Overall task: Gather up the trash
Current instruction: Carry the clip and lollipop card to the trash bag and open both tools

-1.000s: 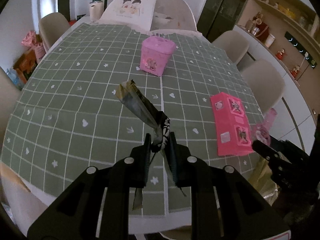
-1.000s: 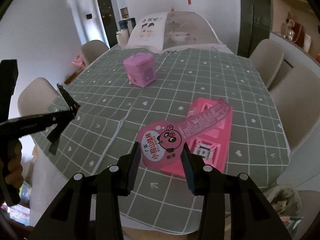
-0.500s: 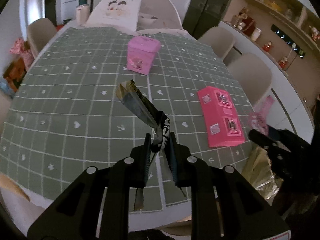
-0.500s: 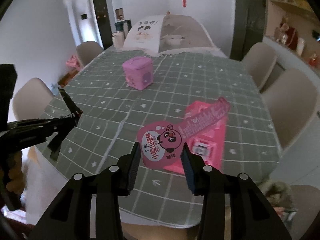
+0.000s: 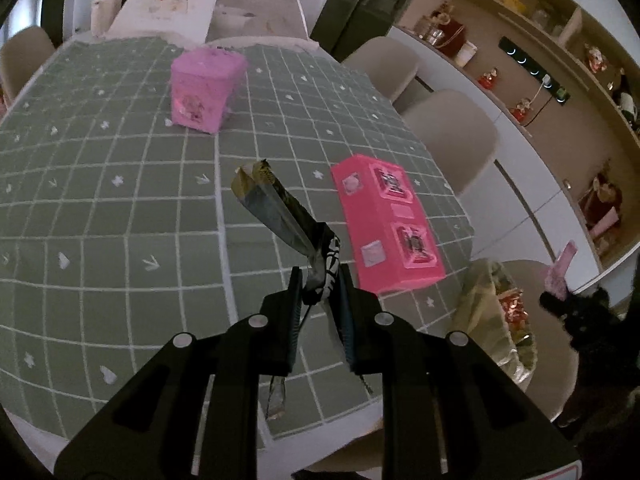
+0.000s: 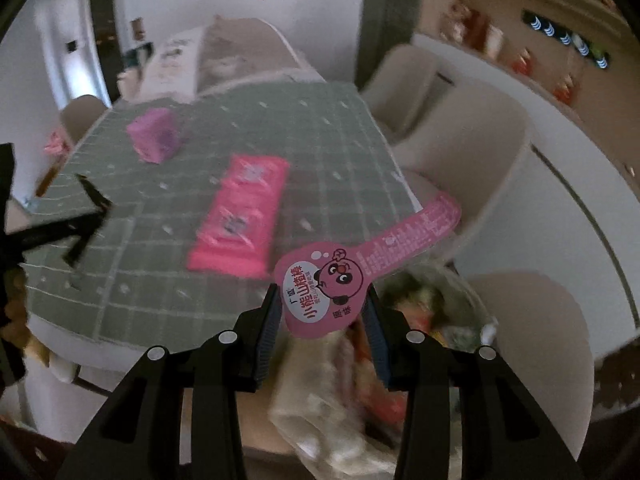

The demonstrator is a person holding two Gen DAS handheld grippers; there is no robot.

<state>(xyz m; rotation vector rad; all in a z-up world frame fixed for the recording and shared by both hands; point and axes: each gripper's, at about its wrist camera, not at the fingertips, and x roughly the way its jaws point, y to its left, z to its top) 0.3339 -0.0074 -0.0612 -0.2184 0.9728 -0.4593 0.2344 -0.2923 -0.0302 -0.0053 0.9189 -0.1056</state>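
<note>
left gripper (image 5: 320, 292) is clamped on a dark crumpled wrapper (image 5: 280, 212), jaws nearly together, pinching the twisted black and white end while the rest sticks up and away over the table, with a gold-ish folded tip at the far end. right gripper (image 6: 320, 312) has its jaws about half open and closed on the edges of a pink wrapper (image 6: 332, 284), the round part with a cartoon bear face and red lettering sits right between the pads, and the long pink tail curves off to the upper right

going big to small from there: the table (image 5: 100, 200) has a green cloth with a white grid and little hearts and stars on it. beige chairs (image 5: 448, 136) stand along its right side, and there's a wall of shelves (image 5: 560, 64) with small ornaments behind them. off the near right corner of the table there's an open trash bag (image 5: 496, 320), looks like it's sitting on a chair seat, with red and orange packaging inside. in the right wrist view the pink wrapper is held out past the table edge, above that bag's mouth (image 6: 420, 312), though that view is pretty blurry

on the table itself: a flat bright pink box (image 5: 388, 228) near the right edge, and a smaller purple-pink box (image 5: 204, 88) further back toward the middle
</note>
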